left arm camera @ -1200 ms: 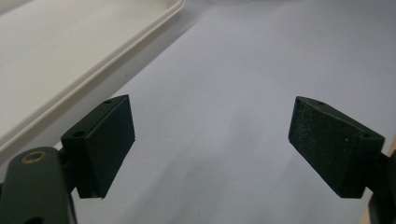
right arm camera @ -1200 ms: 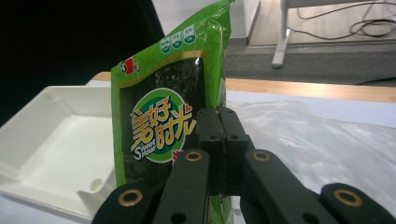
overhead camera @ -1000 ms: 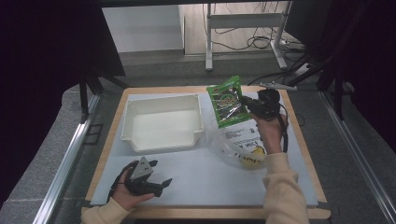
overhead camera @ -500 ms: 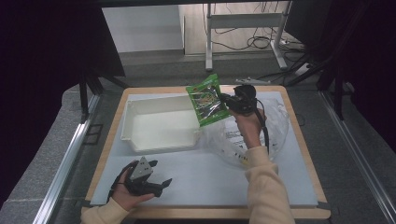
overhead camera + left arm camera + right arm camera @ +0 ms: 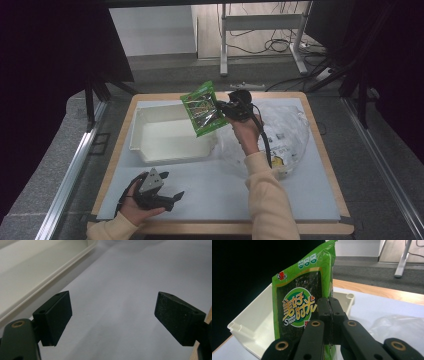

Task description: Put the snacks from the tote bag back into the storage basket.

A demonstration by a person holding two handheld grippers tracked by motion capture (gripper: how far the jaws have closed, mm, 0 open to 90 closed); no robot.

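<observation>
High view: the right gripper (image 5: pixel 223 111) pinches a green packet (image 5: pixel 202 109) by one edge and holds it in the air above the right end of the white bin (image 5: pixel 150 125), the packet tilted with its printed face toward the camera. Just to the right of the bin a clear plastic bag (image 5: pixel 287 132) lies crumpled on the pale mat (image 5: pixel 300 195). The left gripper (image 5: pixel 170 197) rests low near the front edge of the table, its jaws spread with nothing between them.

Right gripper view: both black jaws meet on the packet (image 5: pixel 302 305) (pressed flat, no gap showing), with the bin (image 5: pixel 249 322) below and behind it.

Left gripper view: the jaws stand wide apart over bare mat (image 5: pixel 115 300), the bin's wall (image 5: pixel 45 277) at upper left.
</observation>
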